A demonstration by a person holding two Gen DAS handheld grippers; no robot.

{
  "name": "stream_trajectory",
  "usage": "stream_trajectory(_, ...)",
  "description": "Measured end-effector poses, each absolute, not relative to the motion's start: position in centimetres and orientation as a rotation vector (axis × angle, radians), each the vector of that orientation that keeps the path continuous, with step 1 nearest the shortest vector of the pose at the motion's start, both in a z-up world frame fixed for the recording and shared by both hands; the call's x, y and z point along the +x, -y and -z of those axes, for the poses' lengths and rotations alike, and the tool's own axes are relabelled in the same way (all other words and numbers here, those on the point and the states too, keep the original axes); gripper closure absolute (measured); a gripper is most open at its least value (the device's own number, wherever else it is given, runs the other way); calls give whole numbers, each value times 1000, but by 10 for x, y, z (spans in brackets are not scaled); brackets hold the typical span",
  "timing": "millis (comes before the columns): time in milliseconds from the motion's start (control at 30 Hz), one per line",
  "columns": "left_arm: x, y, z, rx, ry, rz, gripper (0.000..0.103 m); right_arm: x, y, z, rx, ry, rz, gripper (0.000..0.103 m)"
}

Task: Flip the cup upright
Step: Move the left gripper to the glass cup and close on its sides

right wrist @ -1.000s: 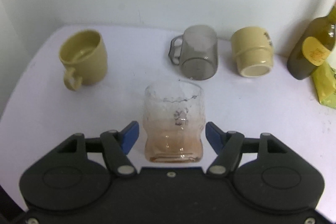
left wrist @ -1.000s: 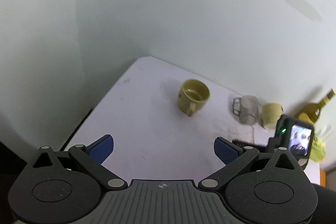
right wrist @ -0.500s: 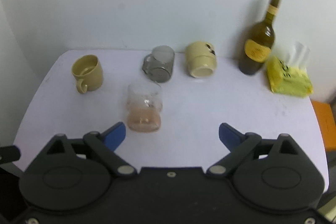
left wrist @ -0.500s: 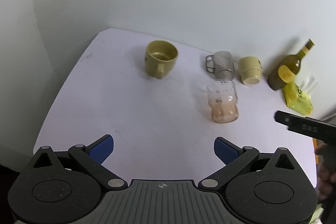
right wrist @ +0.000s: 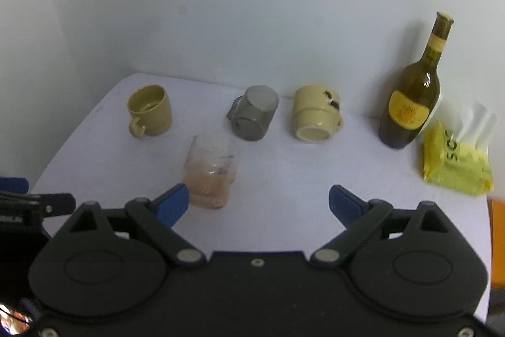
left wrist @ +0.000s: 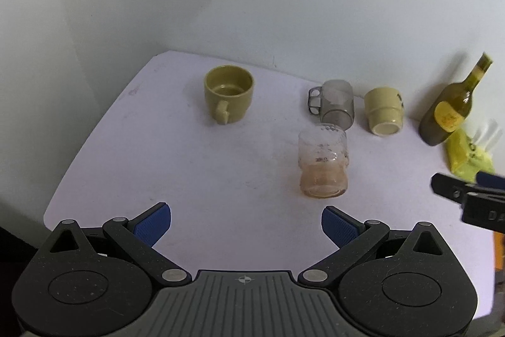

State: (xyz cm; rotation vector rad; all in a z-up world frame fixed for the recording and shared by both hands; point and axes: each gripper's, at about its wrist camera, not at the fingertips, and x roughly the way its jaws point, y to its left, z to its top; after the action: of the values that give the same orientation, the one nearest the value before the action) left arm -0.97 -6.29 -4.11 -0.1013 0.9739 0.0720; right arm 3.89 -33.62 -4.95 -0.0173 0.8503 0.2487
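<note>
A clear glass cup with a pink tint at its base stands upright on the white table. An olive mug stands upright at the back left. A grey glass mug and a cream mug lie on their sides at the back. My left gripper is open and empty near the front edge. My right gripper is open and empty, to the right of the clear glass.
A dark green bottle with a yellow label stands at the back right by the wall. A yellow tissue pack lies beside it. The right gripper shows at the right edge of the left wrist view.
My right gripper has opened off the clear glass and pulled back and to the right. My left gripper has swung to face the table and moved closer.
</note>
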Motion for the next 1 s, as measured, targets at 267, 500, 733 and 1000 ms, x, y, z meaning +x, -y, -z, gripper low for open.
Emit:
stream_trajectory(267,6,124,57,-114,-995,-101,0,57,389,56,1,-886,-284,7)
stream_trajectory(500,32,142,92,-122,-991,-55,3,61,406,54,21,-898,-255,7)
stream_trajectory(733,73,167,150,-36,-969,-4,9,49,419,39,-1,-876,-174,7)
stream_trajectory(1000,105,160,183,-70,-999,18,21,30,440,39,12,-910,-2,7)
